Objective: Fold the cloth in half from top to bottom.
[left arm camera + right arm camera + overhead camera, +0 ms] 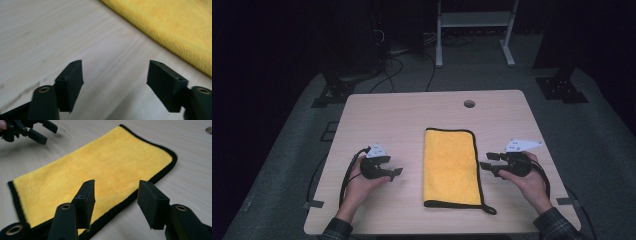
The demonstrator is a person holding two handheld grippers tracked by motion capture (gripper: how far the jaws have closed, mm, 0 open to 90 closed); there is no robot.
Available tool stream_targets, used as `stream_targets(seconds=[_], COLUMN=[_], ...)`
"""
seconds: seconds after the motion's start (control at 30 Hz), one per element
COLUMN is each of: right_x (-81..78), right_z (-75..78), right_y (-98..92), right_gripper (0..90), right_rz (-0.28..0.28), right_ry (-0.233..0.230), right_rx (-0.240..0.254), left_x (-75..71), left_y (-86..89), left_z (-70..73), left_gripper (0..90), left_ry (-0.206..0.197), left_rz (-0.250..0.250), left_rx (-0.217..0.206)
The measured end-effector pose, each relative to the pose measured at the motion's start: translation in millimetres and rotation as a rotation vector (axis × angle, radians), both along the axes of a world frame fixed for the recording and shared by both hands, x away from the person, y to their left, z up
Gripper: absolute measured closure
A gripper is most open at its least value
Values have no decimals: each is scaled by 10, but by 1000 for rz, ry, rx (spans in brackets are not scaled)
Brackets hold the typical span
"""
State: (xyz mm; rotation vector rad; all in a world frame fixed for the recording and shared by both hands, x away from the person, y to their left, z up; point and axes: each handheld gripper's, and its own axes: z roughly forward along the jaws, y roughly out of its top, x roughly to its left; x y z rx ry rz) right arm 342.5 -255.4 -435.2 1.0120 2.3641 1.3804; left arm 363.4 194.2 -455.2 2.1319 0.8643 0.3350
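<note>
Folded yellow cloth (451, 167) lies flat between left gripper (398, 172) and right gripper (485, 166), both empty with jaws apart; next move likely: regrasp an edge.

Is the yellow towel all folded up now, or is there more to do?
The yellow towel already lies flat on the table as a neat folded strip. The left gripper and right gripper sit either side, jaws open, holding nothing. Maybe another fold is left, though I can't tell.
</note>
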Motion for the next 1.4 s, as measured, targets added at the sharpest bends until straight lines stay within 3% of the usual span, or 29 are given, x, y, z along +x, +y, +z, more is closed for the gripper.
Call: stream_targets(seconds=[0.3,0.6,0.8,1.07,1.17,1.27,1.4], right_x=[486,917,1190,1418,1443,1455,1458], right_z=[-4,-70,-172,-327,-370,-436,-479], right_y=[63,179,210,240,284,326,352], right_gripper=[435,407,400,372,370,359,318], right_rz=[-12,-15,-38,-56,-52,-51,-33], right_ry=[-11,-6,13,60,53,51,46], right_rx=[-35,-69,-72,-95,-92,-133,-131], left_x=[426,899,1139,1348,1379,1406,1410], left_y=[-275,-541,-717,-989,-1074,-1109,-1113], left_z=[175,234,189,7,-66,-134,-158], left_gripper=[392,393,423,409,397,397,413], left_ry=[-22,-32,-21,26,34,50,56], left_rz=[-39,-43,-37,-29,-32,-34,-38], left_rx=[-21,-32,-7,7,35,62,58])
